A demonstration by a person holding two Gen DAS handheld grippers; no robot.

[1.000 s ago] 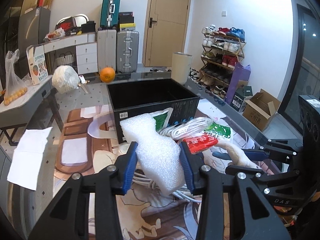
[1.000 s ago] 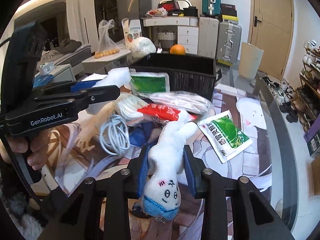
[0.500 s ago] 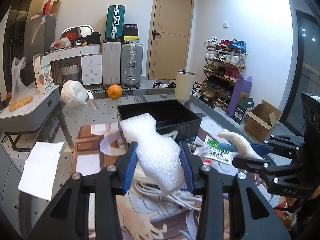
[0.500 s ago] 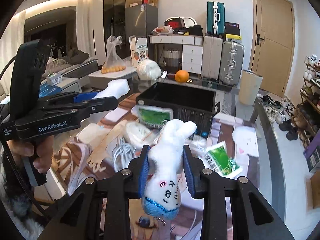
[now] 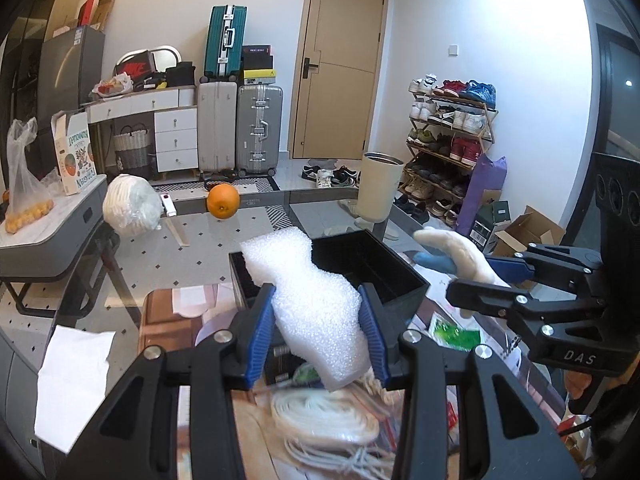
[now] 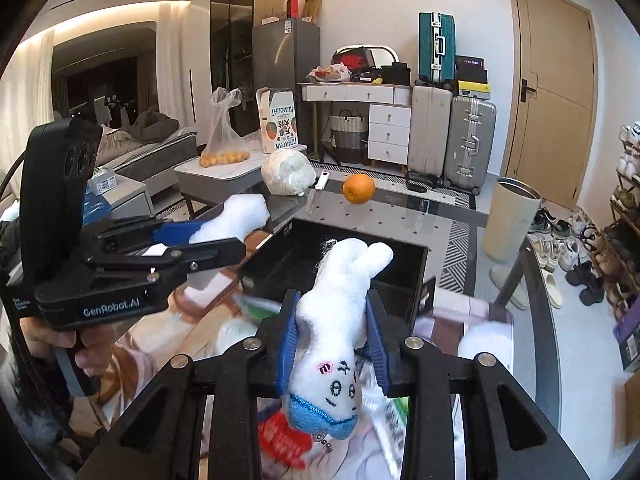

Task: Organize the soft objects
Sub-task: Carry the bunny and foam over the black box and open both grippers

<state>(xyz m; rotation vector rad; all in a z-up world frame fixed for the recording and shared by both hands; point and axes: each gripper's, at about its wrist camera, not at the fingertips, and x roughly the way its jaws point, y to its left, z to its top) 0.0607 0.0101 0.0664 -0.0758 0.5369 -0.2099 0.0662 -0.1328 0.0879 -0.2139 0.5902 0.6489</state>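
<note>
My left gripper (image 5: 318, 334) is shut on a white foam piece (image 5: 308, 292), held in the air just before the black bin (image 5: 396, 280). My right gripper (image 6: 332, 334) is shut on a white plush rabbit (image 6: 336, 312) with a blue cap, its ears pointing at the black bin (image 6: 400, 276). In the left wrist view the right gripper (image 5: 486, 276) shows at the right with the plush rabbit (image 5: 460, 252) beside the bin. In the right wrist view the left gripper (image 6: 196, 240) shows at the left with the foam piece (image 6: 236, 216).
On the table below lie a white coiled cable (image 5: 324, 420), a green sachet (image 5: 456, 332) and a red packet (image 6: 284, 440). Behind the bin sit an orange (image 5: 223, 201) and a white wrapped bundle (image 5: 130, 211). A white paper sheet (image 5: 72, 372) lies at the left. A cream bin (image 5: 378, 188) stands on the floor.
Both grippers have risen from the table clutter and moved toward the black bin, each still holding its object. The bin now appears lower and closer in both views.
</note>
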